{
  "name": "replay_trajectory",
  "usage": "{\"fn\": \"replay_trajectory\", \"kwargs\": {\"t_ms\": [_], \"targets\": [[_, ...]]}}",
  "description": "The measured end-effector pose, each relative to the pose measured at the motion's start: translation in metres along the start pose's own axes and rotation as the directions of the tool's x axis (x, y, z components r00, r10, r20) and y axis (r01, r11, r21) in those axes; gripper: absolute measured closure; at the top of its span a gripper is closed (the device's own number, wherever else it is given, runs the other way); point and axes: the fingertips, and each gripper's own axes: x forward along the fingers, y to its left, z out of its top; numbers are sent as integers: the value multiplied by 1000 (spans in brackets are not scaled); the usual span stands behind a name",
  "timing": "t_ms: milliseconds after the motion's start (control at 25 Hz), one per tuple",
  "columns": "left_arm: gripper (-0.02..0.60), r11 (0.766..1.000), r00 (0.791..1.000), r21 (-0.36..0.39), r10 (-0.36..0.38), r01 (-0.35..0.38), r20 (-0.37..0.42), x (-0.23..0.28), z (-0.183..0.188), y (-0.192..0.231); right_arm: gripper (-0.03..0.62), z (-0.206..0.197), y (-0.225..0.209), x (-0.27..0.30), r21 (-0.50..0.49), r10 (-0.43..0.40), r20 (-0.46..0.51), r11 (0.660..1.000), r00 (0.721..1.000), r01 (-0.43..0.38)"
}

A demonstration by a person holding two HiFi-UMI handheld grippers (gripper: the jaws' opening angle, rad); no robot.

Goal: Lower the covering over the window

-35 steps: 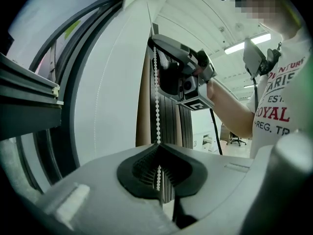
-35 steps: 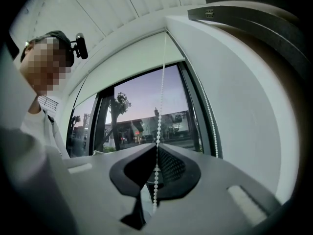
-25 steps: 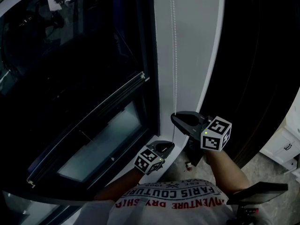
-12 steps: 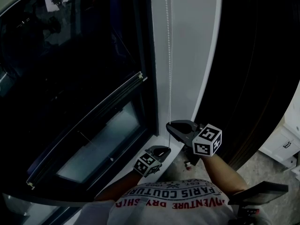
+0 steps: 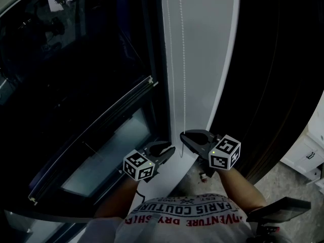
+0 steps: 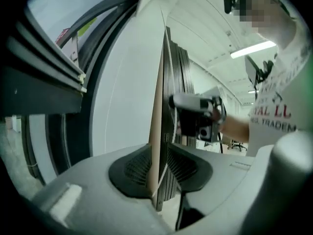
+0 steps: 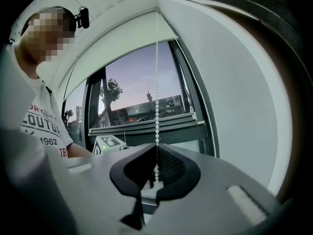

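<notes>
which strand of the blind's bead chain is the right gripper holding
Right of the dark window runs a pale wall strip with two bead strands hanging down it. It's the right-hand strand, which ends in the right gripper, shut on it; the left-hand strand hangs nearer the window frame.

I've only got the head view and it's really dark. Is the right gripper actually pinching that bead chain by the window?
Observer: Yes. In the right gripper view the right gripper is shut on the bead chain, which runs straight up from it.
Operator: And the left one?
Observer: The left gripper has its jaws slightly apart, with a pale strand passing through the gap, apparently not pinched.
Operator: Is the glass covered?
Observer: Not in the part I see: dusk sky and a tree show through the window.
</notes>
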Motion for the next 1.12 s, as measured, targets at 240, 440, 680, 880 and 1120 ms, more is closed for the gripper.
{"fn": "replay_trajectory", "kwargs": {"t_ms": [240, 440, 680, 880, 1120], "targets": [[482, 996, 982, 33, -85, 80, 166, -15, 144, -17, 585, -1, 3, 4, -2, 10, -4, 1000, 1000, -10], [480, 987, 957, 127, -128, 98, 262, -10, 228, -33, 585, -2, 4, 5, -3, 12, -5, 1000, 1000, -12], [482, 980, 947, 180, -136, 86, 290, -1, 271, -39, 585, -3, 4, 9, -8, 12, -9, 1000, 1000, -12], [501, 983, 942, 159, -133, 87, 309, 0, 277, -35, 585, -4, 4, 9, -14, 6, -13, 1000, 1000, -7], [572, 988, 932, 107, -144, 115, 332, 0, 276, -32, 585, -6, 2, 6, -9, -1, -13, 1000, 1000, 1]]}}
